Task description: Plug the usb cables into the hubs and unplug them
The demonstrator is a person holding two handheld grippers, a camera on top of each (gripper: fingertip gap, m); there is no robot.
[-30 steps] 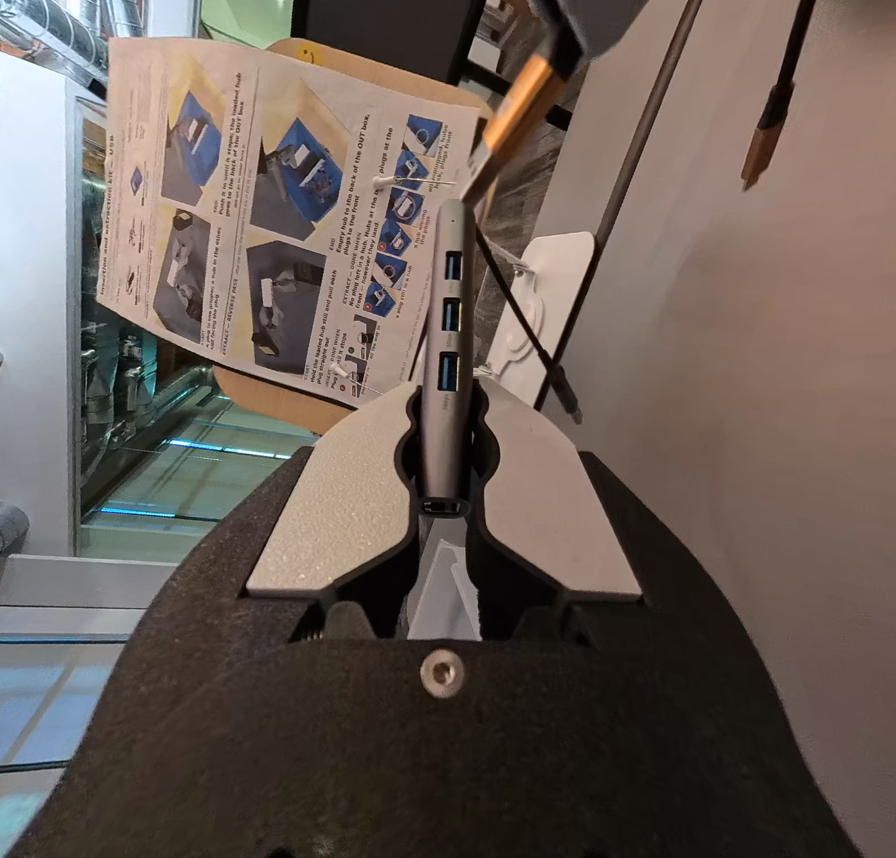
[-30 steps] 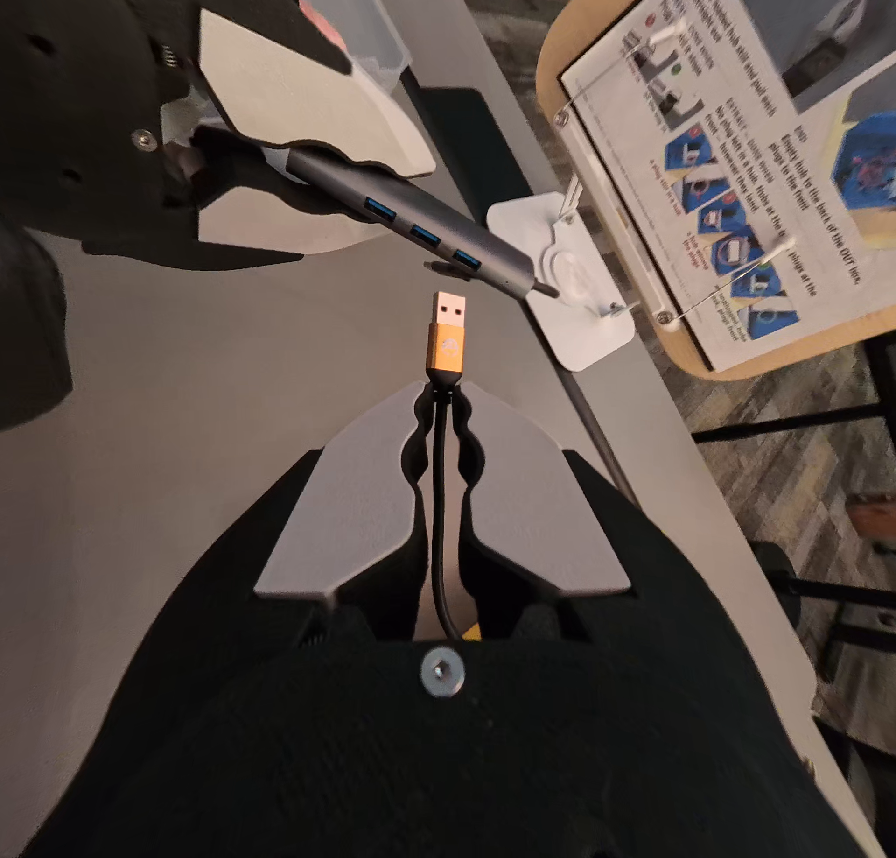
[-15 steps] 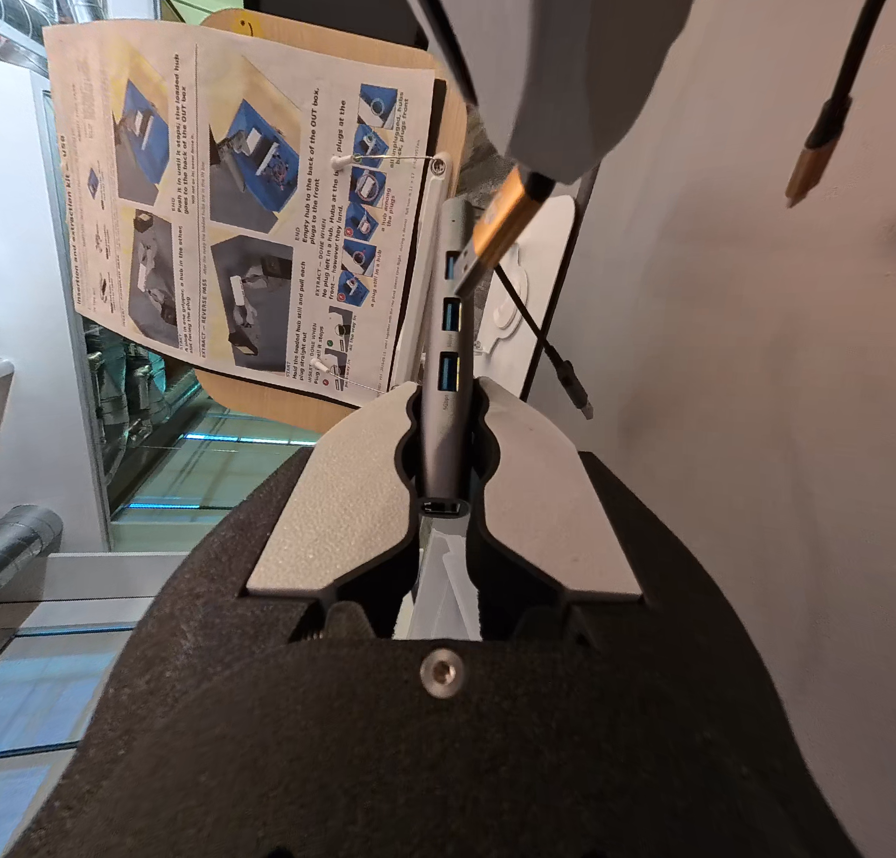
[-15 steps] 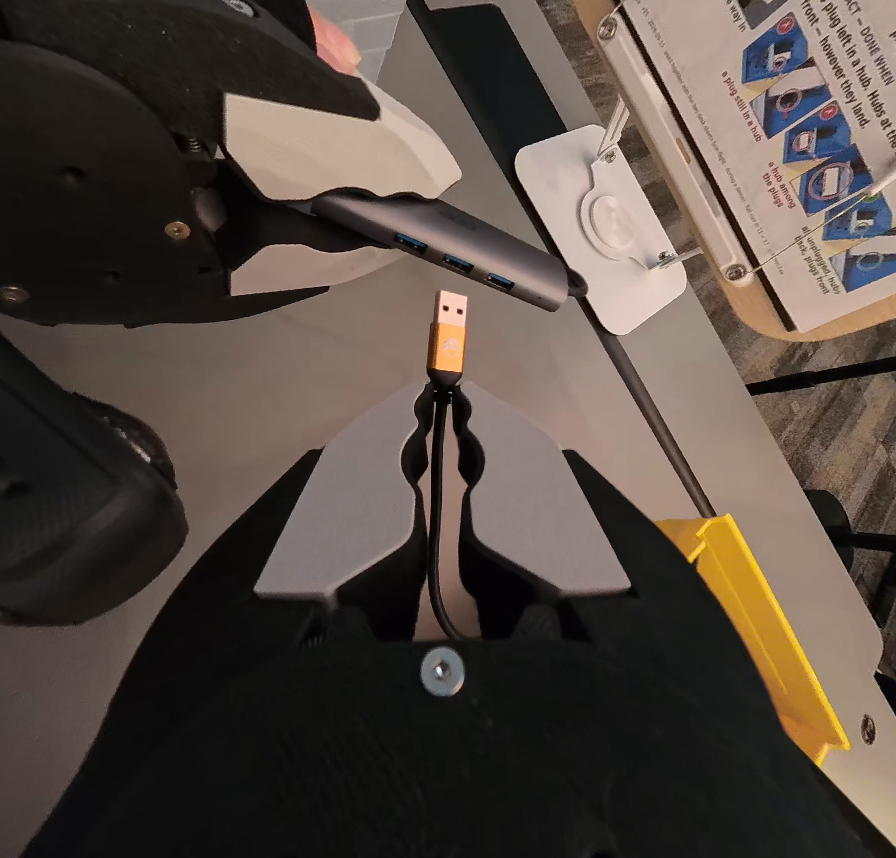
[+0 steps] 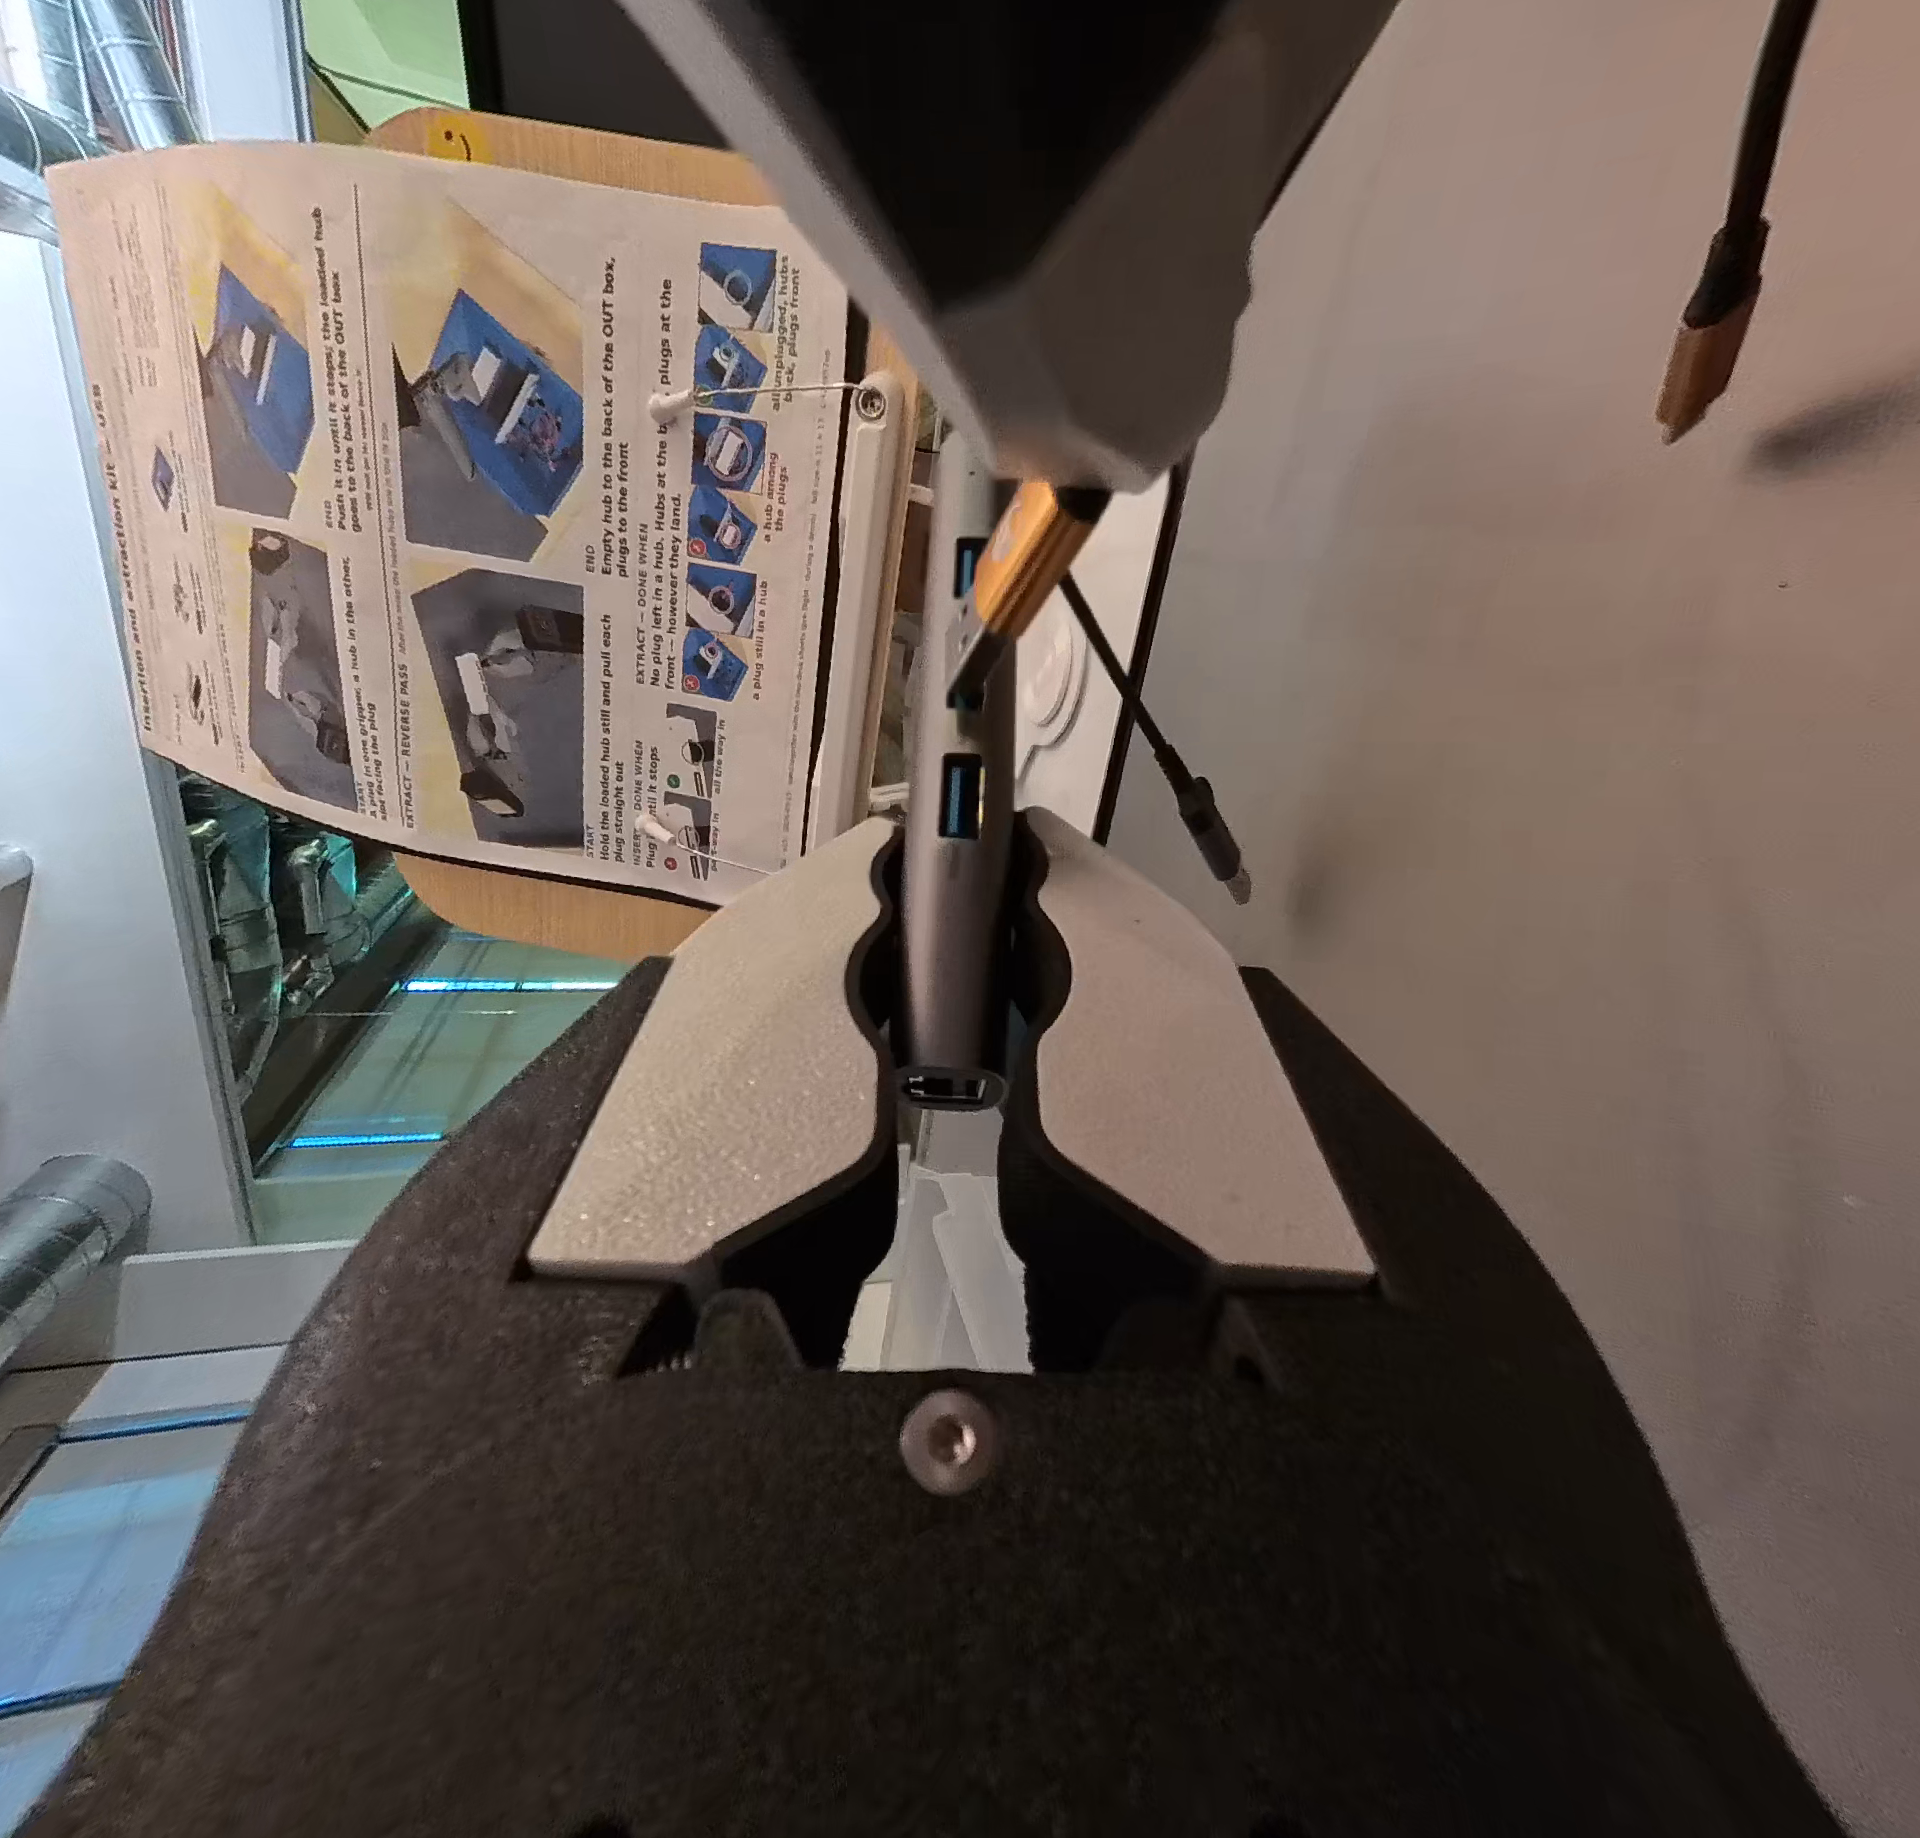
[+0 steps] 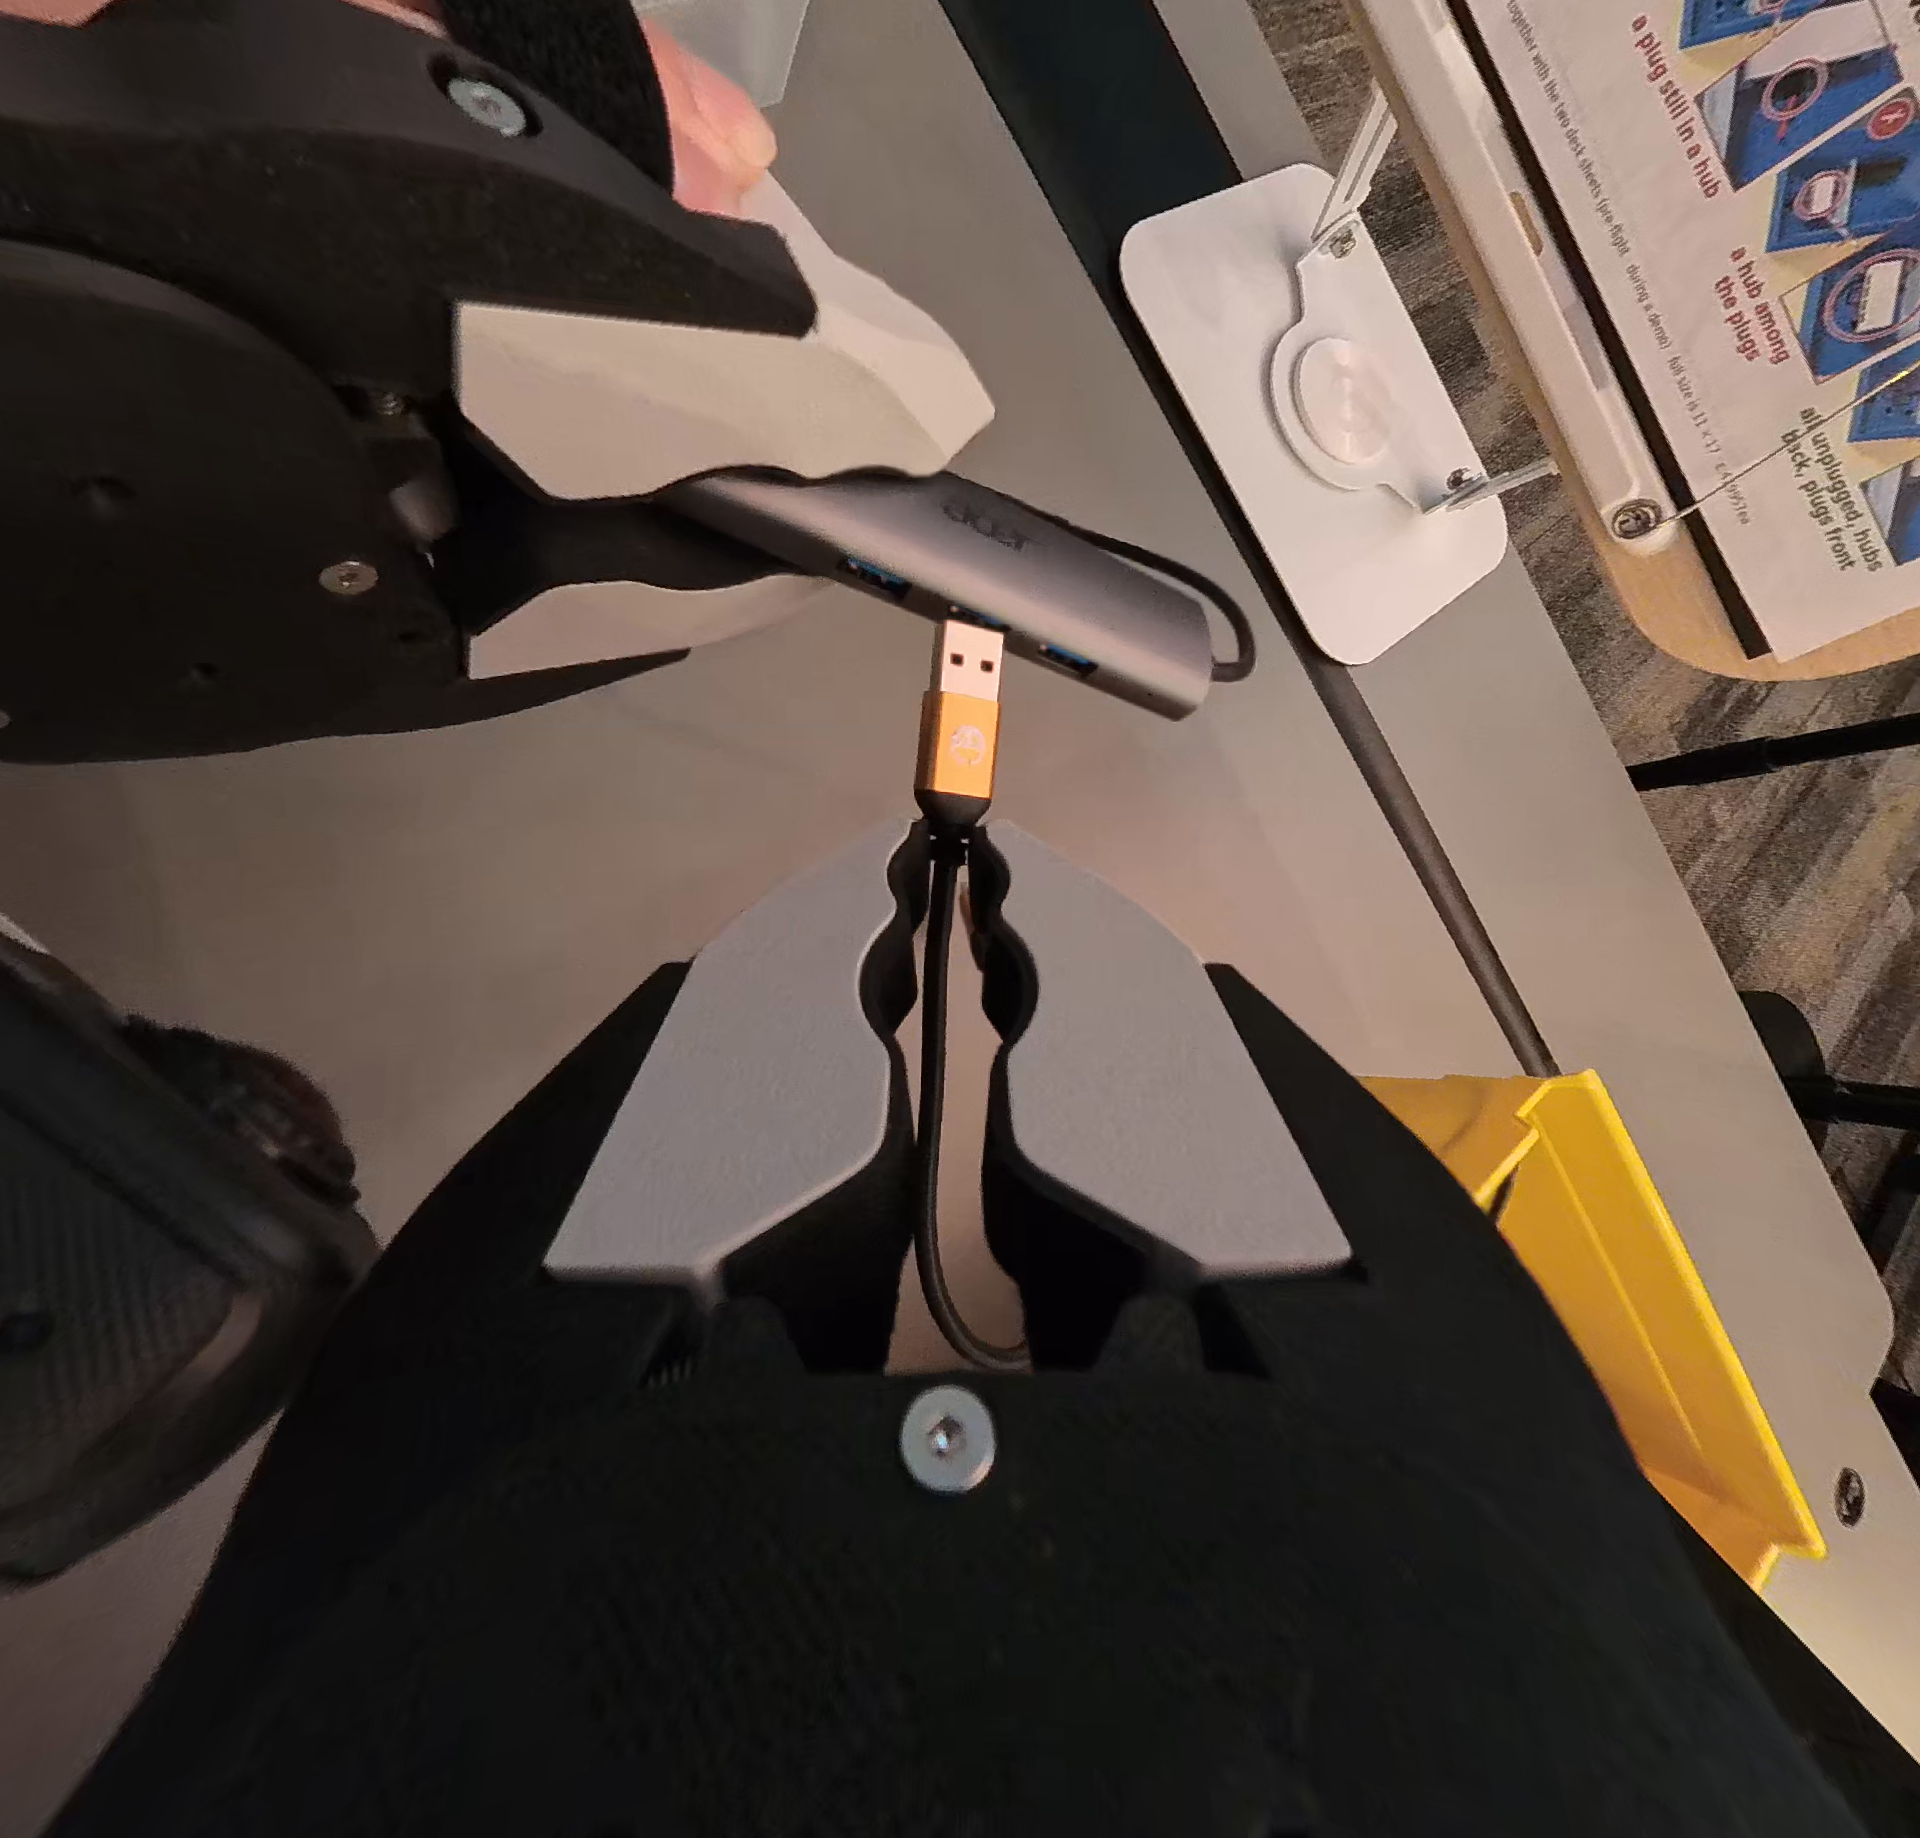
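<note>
The left gripper (image 5: pixel 954 843) is pinched on a slim grey aluminium USB hub (image 5: pixel 951 915), its long axis running forward along the fingers, blue ports facing the other tool. The right gripper (image 6: pixel 951 827) is clamped on a black cable with an orange-sleeved USB plug (image 6: pixel 961 734), the metal tip pointing at the middle port (whether it has entered cannot be told). The hub's far end is partly hidden in the left wrist view. Below lies a grey worktop (image 6: pixel 436 853); a yellow bin (image 6: pixel 1621 1300) sits at its right edge, cut off.
</note>
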